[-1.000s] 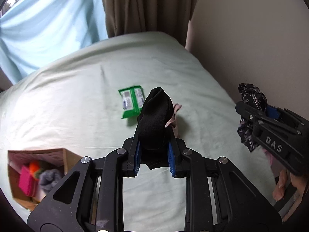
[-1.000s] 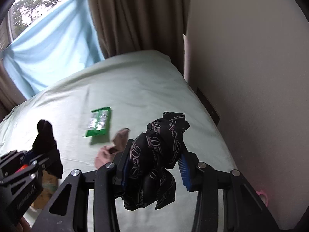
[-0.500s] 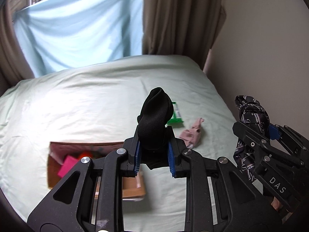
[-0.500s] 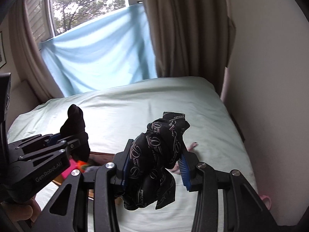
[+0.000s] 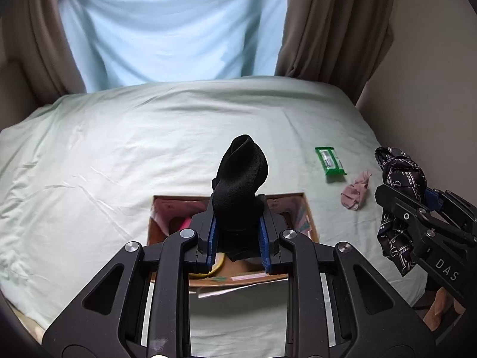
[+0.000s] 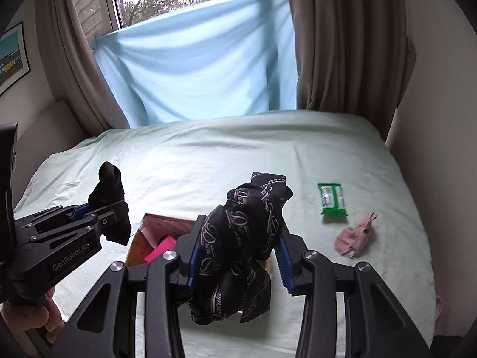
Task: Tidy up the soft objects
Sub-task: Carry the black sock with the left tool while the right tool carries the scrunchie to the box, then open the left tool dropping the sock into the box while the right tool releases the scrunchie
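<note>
- Left wrist view: the left gripper (image 5: pixel 238 238) is clamped on a black sock (image 5: pixel 241 179), which is pinched between the blue pads and stands up beyond the fingertips.
- Directly behind and below the jaws an open cardboard box (image 5: pixel 308 217) is seen on the pale green bed sheet (image 5: pixel 119 155); pink and yellow items inside are partly hidden by the fingers.
- To the right of the jaws, a green packet (image 5: pixel 330 161) and a crumpled pink sock (image 5: pixel 356 191) are lying on the sheet, near each other and apart from the box.
- At the far right the right gripper (image 5: pixel 417 205) is seen side-on, closed on a black patterned cloth (image 5: pixel 399 173).
- Right wrist view: the right gripper (image 6: pixel 238 250) is closed on the black patterned cloth (image 6: pixel 244 238), which is bunched between the pads and hangs below them.
- Left of the jaws, the left gripper (image 6: pixel 98 208) is held level with the black sock (image 6: pixel 108 191) in its grip; a hand (image 6: pixel 26 319) is visible at its handle.
- The box (image 6: pixel 140 238) is partly hidden behind the jaws; the green packet (image 6: pixel 332 198) and pink sock (image 6: pixel 354 235) lie to their right.
</note>
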`<state>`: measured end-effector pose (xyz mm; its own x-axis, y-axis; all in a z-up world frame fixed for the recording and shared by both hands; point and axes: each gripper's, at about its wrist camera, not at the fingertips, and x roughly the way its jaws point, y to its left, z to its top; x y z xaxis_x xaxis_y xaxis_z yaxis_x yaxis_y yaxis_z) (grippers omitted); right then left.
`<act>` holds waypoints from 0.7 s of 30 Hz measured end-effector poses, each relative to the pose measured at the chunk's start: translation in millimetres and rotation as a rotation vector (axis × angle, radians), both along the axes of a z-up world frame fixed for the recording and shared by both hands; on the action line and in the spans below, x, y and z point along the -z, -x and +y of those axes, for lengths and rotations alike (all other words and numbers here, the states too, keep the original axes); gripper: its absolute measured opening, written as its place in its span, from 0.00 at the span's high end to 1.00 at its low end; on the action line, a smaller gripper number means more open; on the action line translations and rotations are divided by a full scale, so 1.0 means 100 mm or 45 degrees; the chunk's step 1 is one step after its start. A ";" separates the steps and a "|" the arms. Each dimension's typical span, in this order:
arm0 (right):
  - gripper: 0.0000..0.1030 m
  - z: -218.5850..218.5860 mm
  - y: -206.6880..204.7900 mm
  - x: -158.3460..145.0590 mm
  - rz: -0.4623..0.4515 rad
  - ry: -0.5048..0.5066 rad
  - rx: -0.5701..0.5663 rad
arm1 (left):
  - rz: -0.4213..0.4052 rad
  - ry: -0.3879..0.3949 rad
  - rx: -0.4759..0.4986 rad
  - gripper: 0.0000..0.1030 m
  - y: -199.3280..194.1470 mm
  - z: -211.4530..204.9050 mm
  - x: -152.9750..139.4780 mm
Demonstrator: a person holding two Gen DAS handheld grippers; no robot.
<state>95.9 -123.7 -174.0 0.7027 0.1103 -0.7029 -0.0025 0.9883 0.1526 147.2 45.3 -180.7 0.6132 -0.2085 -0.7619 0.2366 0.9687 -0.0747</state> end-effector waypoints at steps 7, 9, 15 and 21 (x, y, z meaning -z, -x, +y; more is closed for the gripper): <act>0.62 0.33 -0.27 0.35 0.123 -0.041 0.013 | 0.069 -0.049 0.005 0.80 -0.19 0.50 0.40; 0.62 0.37 -0.33 0.46 0.158 -0.035 0.013 | 0.104 -0.048 0.003 0.80 -0.29 0.55 0.55; 0.62 0.45 -0.55 0.85 0.279 0.011 0.006 | 0.258 -0.064 0.001 0.80 -0.54 0.61 1.09; 0.62 0.36 -0.83 1.31 0.444 0.032 -0.011 | 0.469 -0.083 0.047 0.80 -0.76 0.51 1.64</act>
<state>179.3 -88.0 -304.7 0.4192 0.0949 -0.9029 0.0371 0.9919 0.1215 223.5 96.5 -344.7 0.2883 -0.1694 -0.9424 0.2405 0.9655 -0.1000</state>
